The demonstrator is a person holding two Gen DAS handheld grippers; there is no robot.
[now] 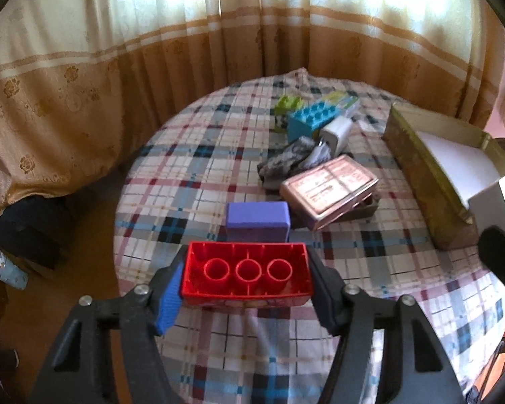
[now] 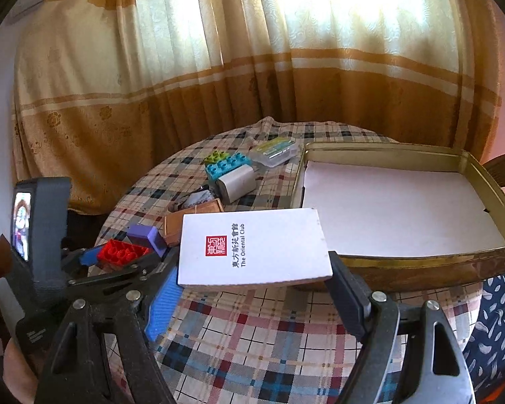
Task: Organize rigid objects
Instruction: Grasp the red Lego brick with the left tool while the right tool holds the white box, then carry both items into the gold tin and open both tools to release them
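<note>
— Red brick: glossy plastic, flipped underside up, three round tubes showing inside. Clamped by its short ends in the jaws of the left gripper, held above the near edge of the desk.

— And the right gripper?

— Jaws clenched on a white box, flat, printed with a red seal and "The Oriental Club". Held at the near left corner of the gold tray, overlapping its rim.

— Counts?

— Four bricks: one red, one purple lying just beyond the red, one blue and one green together near the far edge. One tray, lined with white paper. One white charger. One pinkish tin, lid ajar. One clear plastic case at the far edge, beside the tray.

— Anything else around?

— Grey patterned fabric bunched between charger and tin. Plaid cloth over the whole desk, gold curtains behind. Purple brick and tin lying between the red brick and the far cluster; tray along the right edge.
</note>
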